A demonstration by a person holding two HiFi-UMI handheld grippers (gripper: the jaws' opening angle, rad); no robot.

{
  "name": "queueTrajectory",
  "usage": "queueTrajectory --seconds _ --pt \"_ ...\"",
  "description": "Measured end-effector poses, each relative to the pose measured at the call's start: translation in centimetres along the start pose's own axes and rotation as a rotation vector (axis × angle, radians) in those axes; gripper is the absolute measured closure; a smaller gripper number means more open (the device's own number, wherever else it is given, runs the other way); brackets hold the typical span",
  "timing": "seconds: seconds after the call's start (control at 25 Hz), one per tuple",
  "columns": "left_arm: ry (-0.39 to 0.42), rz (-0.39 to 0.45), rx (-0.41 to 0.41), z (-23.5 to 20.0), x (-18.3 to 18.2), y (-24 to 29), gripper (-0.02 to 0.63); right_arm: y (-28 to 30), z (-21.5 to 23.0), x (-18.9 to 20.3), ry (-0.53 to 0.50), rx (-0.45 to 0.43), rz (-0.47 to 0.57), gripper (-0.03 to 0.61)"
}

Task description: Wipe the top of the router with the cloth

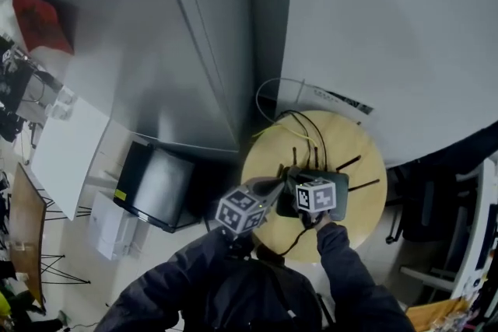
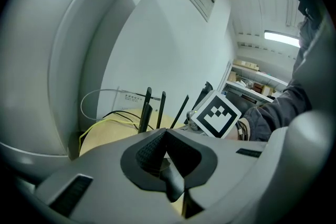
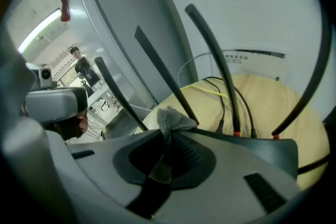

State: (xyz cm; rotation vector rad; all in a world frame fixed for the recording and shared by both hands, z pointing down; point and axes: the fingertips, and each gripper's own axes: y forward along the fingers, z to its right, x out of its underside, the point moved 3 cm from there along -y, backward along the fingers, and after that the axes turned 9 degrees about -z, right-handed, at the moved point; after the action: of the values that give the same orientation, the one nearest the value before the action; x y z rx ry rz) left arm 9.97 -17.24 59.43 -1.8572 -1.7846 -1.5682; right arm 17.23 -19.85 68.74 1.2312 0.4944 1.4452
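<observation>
The black flat router (image 3: pixel 252 148) sits toward the near side of a round pale wooden table (image 1: pixel 272 155). Its thin black antennas (image 3: pixel 215 55) rise from the far edge, spread at different tilts. The small grey cloth (image 3: pixel 170 119) is pinched between the jaws of the right gripper (image 3: pixel 168 138), which are clamped together on it. A tuft of cloth stands out past the fingertips at the router's near left edge. Whether the cloth touches the router's top cannot be told. The left gripper (image 2: pixel 165 134) is just beside the router on the left, jaws pressed together with nothing between them. Black cables (image 3: pixel 231 97) and a thin yellow cable (image 3: pixel 205 89) run from the router's far side across the table. A dark sleeve (image 1: pixel 346 268) reaches in from the near edge.
</observation>
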Motion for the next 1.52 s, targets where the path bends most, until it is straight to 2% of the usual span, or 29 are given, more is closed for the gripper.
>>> queueTrajectory --seconds 0.16,0.44,0.68,1.04,1.36,1.52 --pt "0.001 -0.02 -0.005 -0.7 0.5 -0.1 0.614 2.8 0.1 0.2 -0.034 0.026 -0.099 0.508" --pt "0.017 -0.031 0.006 -1.0 0.8 -0.4 0.614 3.7 1.6 0.4 -0.068 0.07 -0.148 0.508" --pt "0.03 -0.045 0.031 -0.7 0.8 -0.2 0.614 1.1 6.1 1.9 -0.022 0.146 -0.133 0.507" --pt "0.049 -0.052 0.066 -0.1 0.3 0.5 0.614 -3.4 13.7 5.3 0.099 0.292 -0.104 0.506" --pt "0.059 -0.058 0.072 0.0 0.4 0.2 0.614 -5.3 16.3 6.5 0.138 0.404 -0.088 0.506" --pt "0.063 -0.057 0.076 0.0 0.5 0.0 0.614 -5.6 15.9 6.2 0.164 0.4 -0.065 0.506"
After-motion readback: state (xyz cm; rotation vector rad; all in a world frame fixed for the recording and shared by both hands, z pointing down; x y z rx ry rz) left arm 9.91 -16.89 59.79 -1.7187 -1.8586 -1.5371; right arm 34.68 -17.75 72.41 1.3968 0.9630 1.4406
